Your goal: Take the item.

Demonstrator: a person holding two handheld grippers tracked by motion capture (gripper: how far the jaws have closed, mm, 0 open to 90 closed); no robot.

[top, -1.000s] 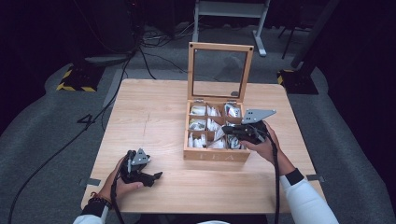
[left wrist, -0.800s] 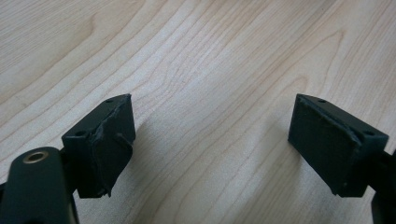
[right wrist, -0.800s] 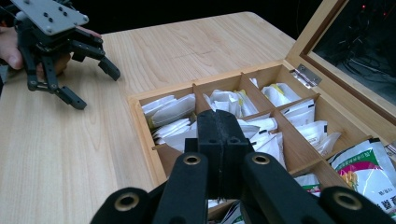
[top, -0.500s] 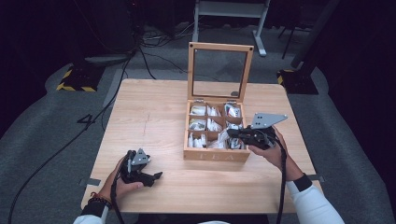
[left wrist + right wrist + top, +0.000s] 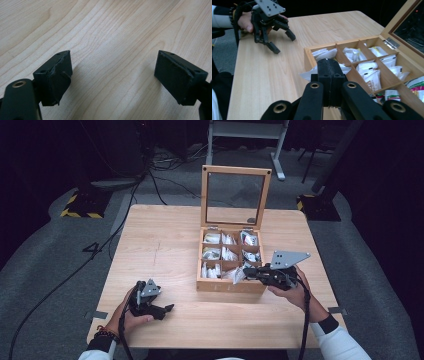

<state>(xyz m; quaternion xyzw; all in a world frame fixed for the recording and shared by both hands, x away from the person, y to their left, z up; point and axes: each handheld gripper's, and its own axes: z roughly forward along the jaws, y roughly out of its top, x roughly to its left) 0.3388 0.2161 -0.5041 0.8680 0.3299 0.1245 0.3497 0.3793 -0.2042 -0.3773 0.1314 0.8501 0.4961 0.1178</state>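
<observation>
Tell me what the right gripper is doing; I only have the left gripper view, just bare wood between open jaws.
Observer: The right gripper is shut on a white paper packet at the front row of the compartmented wooden box.
Operator: Report the lid.
Observer: The glass-paned wooden lid stands open, upright behind the compartments.
Operator: Check the other compartments.
Observer: They hold more white packets.
</observation>
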